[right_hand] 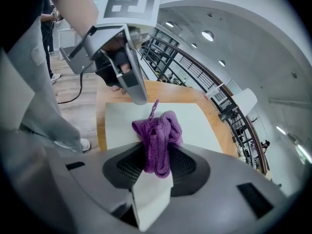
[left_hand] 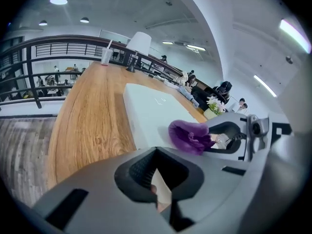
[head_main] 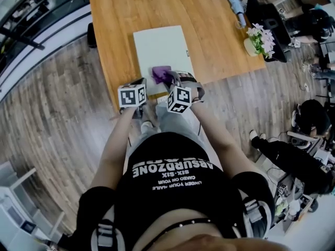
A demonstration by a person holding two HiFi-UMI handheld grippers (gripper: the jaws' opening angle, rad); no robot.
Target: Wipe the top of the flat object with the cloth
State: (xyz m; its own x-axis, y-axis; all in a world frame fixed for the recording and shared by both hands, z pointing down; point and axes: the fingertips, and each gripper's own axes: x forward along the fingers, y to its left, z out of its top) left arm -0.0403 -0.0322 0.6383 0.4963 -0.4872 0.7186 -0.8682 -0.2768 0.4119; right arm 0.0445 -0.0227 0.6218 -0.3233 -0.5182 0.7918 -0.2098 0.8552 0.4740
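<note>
The flat object (head_main: 159, 51) is a pale, thin slab lying on the wooden table (head_main: 115, 30), its near edge at the table's front. A bunched purple cloth (right_hand: 158, 135) rests on its near part, and my right gripper (right_hand: 156, 165) is shut on it. The same cloth (head_main: 162, 75) shows in the head view just ahead of the right gripper (head_main: 171, 80). My left gripper (head_main: 140, 88) hovers at the slab's near left corner, jaws together with nothing seen between them. In the left gripper view the slab (left_hand: 151, 106) stretches ahead of that gripper (left_hand: 158, 172), with the cloth (left_hand: 190, 135) at the right.
A vase of flowers (head_main: 259, 38) stands at the table's right edge. At the far end of the table are a cup (left_hand: 106, 56) and a lamp (left_hand: 139, 43). People sit at desks to the right (head_main: 309, 119). A railing (left_hand: 29, 77) runs along the left.
</note>
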